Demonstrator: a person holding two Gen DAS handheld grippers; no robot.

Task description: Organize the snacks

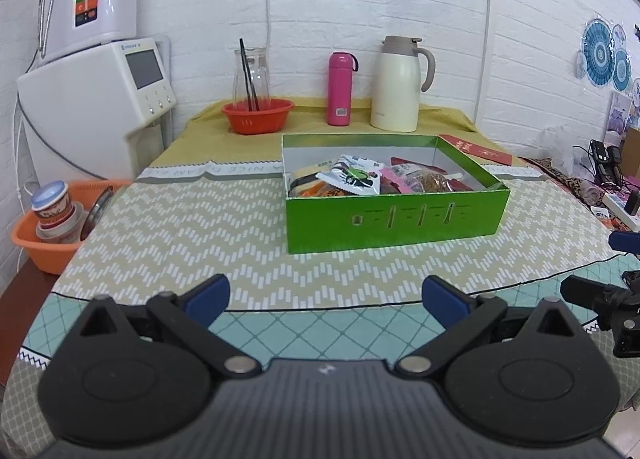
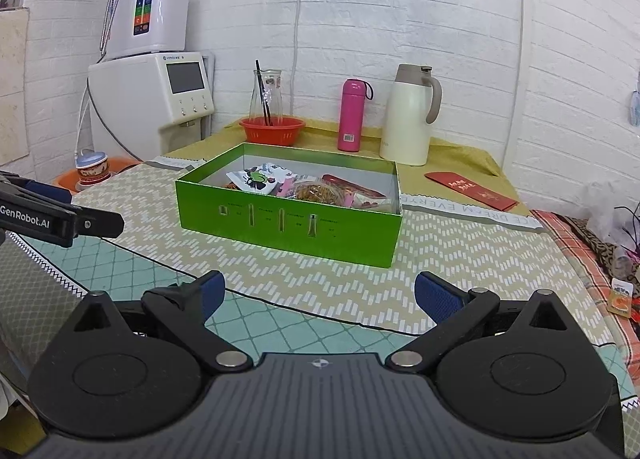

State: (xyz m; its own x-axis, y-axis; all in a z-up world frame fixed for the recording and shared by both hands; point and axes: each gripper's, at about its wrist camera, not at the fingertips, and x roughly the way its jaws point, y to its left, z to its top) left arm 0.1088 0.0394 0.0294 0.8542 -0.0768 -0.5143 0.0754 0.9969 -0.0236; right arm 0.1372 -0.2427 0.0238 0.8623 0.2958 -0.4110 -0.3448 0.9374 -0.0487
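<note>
since the snack packets (image 1: 352, 177) already lay heaped inside the green box (image 1: 396, 215), which stood open near the middle of the table (image 1: 180, 243), the gathering looked mostly done; whether they still needed sorting or the box moving could not be told, and no loose packet showed on the patterned cloth in front of it; the left gripper (image 1: 326, 299) hung low over the near edge, its fingers spread wide and holding nothing; the right gripper (image 2: 320, 295) was likewise wide open and empty, well short of the box; behind the box stood a red bowl (image 1: 258, 115) with a glass jar (image 1: 251, 73) in it, a pink bottle (image 1: 340, 89) and a cream jug (image 1: 396, 85), all apart from it; a red envelope (image 2: 472, 191) lay beside the box's far right corner; nothing stood between either gripper and the box.
</note>
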